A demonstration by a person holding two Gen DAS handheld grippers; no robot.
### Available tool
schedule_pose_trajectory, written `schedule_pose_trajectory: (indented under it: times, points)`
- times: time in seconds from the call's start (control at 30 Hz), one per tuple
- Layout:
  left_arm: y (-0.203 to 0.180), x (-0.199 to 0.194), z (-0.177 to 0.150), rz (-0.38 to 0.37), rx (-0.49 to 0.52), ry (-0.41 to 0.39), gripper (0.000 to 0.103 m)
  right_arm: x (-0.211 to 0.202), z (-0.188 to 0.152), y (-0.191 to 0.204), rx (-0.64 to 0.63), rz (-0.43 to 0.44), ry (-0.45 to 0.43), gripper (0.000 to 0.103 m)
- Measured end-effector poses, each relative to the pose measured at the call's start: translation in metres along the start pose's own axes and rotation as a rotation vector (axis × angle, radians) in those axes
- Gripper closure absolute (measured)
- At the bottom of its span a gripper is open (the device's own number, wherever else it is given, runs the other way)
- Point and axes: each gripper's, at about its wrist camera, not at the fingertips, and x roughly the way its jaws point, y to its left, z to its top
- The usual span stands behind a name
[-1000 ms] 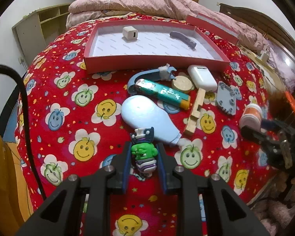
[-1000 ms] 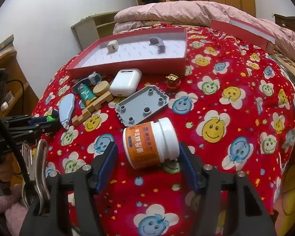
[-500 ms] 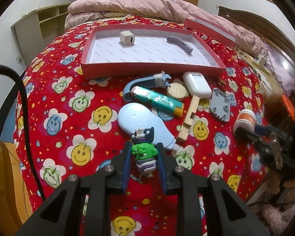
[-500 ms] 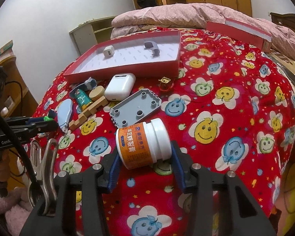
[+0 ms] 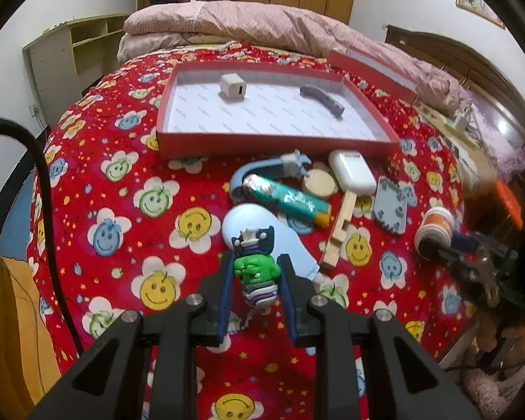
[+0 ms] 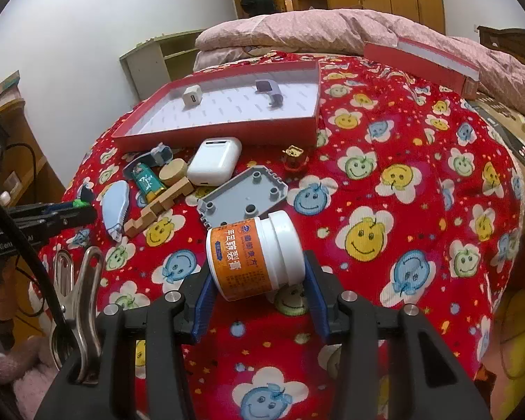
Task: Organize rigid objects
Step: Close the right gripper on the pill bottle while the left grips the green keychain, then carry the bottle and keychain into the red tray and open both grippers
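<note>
Bed's a cluttered red smiley quilt point(image 6: 420, 147). Left gripper point(image 5: 256, 273) pinches a small rubbery figure point(image 5: 256, 273) by its middle; right gripper point(image 6: 257, 262) squeezes a light, slick plastic jar point(image 6: 253, 255) across its body, short of the red tray point(image 6: 227, 129).

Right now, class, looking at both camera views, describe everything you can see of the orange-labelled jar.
The orange-labelled jar is a small, squat tub that looks like plastic, with a white screw cap, closed, and an orange wrap label printed in white characters. It lies tilted, cap pointing up and to the right, clamped between the blue pads of the right tool. It hangs above the red smiley-flower bedspread, just in front of the grey plastic plate.
</note>
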Motion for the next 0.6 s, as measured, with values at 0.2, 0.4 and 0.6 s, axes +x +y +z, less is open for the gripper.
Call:
schedule_pose_trajectory:
  times: [0.2, 0.4, 0.6]
  points:
    - [0.004, -0.005, 0.008, -0.017, -0.009, -0.027, 0.078, -0.003, 0.008, 0.003, -0.010, -0.011, -0.004, 0.057]
    - [0.001, -0.006, 0.019, -0.014, -0.001, -0.049, 0.078, -0.004, 0.015, 0.005, -0.016, -0.006, -0.006, 0.057]
    - [-0.004, -0.008, 0.035, -0.017, 0.013, -0.077, 0.078, -0.005, 0.031, 0.011, -0.048, -0.030, -0.011, 0.057]
